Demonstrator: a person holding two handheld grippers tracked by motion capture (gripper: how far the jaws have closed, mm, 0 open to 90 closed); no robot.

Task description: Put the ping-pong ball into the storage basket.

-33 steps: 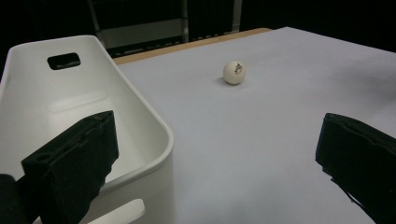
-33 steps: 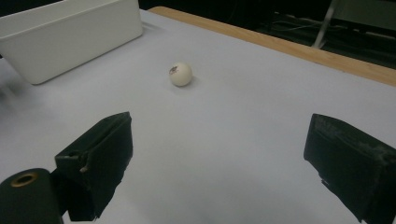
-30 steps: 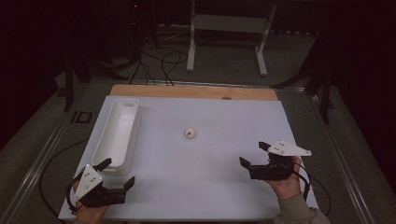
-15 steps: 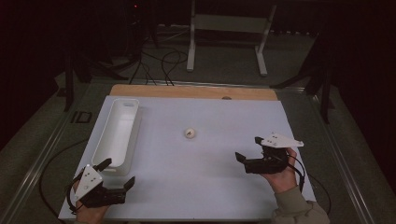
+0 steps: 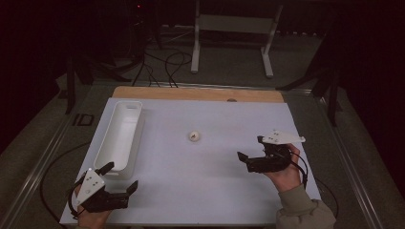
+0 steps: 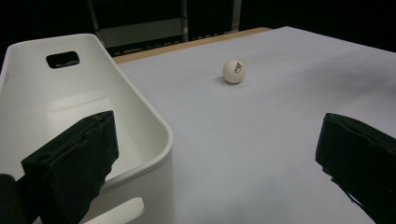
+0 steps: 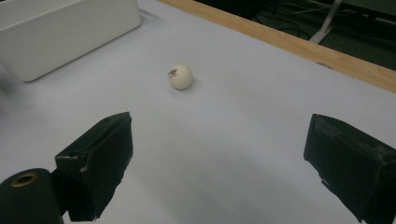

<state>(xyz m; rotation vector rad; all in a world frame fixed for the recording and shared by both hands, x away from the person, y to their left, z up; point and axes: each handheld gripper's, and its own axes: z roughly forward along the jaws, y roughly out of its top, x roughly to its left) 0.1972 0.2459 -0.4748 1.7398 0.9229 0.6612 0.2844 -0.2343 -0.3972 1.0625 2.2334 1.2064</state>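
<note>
A small white ball (image 5: 194,136) with a dark mark lies near the middle of the white table top (image 5: 200,181). It shows ahead of the left gripper's jaws as the ball (image 6: 233,71) and ahead of the right gripper's jaws as the ball (image 7: 180,76). A long white bin (image 5: 119,138) stands along the left side; its near end (image 6: 84,116) sits just in front of the left jaws. My left gripper (image 5: 119,177) rests at the front left corner, open and empty. My right gripper (image 5: 249,149) hovers right of the ball, open and empty.
A wooden strip (image 5: 196,93) runs along the table's far edge. Beyond it stand a white metal frame (image 5: 229,33) and cables on the dark floor. The bin (image 7: 65,28) appears at the upper left of the right gripper view.
The right gripper has moved left and slightly forward, toward the ball. The left gripper and the ball have stayed put.
</note>
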